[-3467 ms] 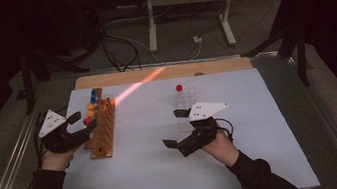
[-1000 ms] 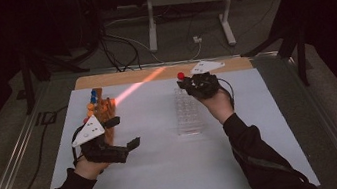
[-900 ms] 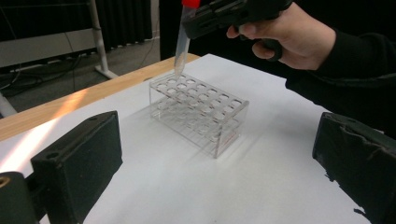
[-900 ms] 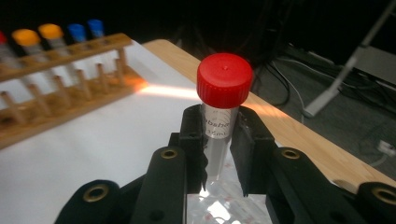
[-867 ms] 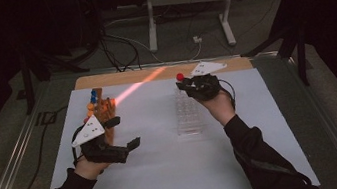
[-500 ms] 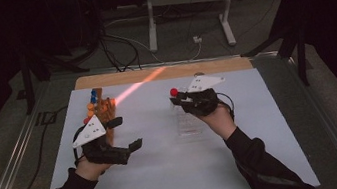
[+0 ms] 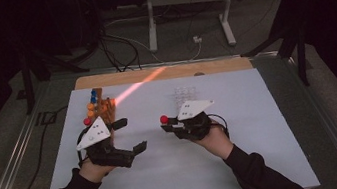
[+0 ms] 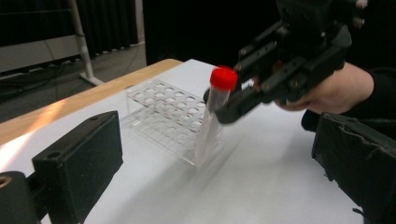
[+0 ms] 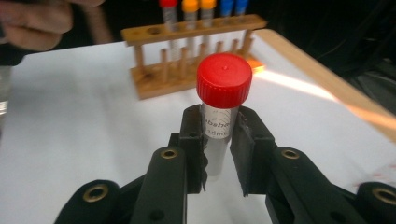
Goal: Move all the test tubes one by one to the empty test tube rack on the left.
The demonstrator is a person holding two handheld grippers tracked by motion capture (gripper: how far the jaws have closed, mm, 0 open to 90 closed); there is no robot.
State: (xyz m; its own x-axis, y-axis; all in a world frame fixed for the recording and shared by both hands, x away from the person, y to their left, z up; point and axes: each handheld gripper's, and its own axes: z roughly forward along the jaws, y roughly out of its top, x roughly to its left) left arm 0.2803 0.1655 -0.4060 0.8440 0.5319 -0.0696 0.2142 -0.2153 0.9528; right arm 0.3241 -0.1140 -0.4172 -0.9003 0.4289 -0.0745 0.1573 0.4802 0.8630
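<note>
A clear plastic tube with a red screw cap [image 9: 223, 93] is clamped in the right gripper [image 7: 170, 124] — mid-transfer; next, alignment over the wooden tube rack [image 7: 100, 108] is needed. The left gripper [image 7: 127, 136] hangs unclenched, empty.

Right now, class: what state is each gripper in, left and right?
Left gripper: open, fingers wide apart, holding nothing.
Right gripper: closed on the red-capped tube.
</note>
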